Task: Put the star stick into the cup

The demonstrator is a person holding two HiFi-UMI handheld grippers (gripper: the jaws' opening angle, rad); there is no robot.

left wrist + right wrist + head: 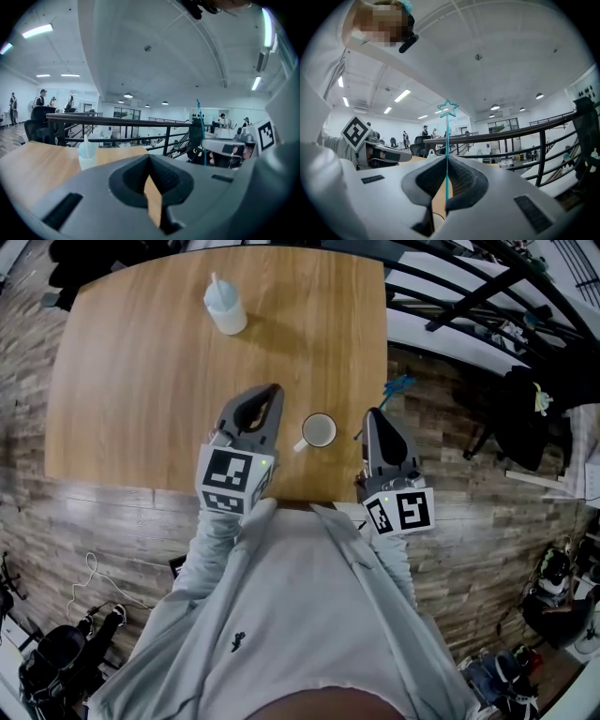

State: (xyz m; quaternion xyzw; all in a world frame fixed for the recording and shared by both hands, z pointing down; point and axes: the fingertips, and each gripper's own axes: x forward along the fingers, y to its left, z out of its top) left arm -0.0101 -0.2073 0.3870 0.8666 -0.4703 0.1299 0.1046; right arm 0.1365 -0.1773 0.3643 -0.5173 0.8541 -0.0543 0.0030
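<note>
Right gripper view: the right tongs (446, 161) are pinched shut on the thin teal star-topped stick (447, 140). They grip it low on the shaft, so most of its length rises free to the outline star. Left gripper view: the left tongs (150, 161) are pressed together with nothing between them. Head view: the white ceramic cup (319, 430) stands on the wooden desk (141, 362) between the two tongs, near the front edge, with its handle toward the left tongs. The stick slants away from the cup, its star out past the desk's right edge. A pale translucent bottle with a straw (225, 310) stands well apart at the far side.

Likely hazards:
- The slender shaft may swivel or slide in the pinch as it is tipped toward the cup.
- A miss could strike the rim and shove the light, unheld cup.
- Once released, the tall stick may lever out of the shallow cup or drop to the floor.
</note>
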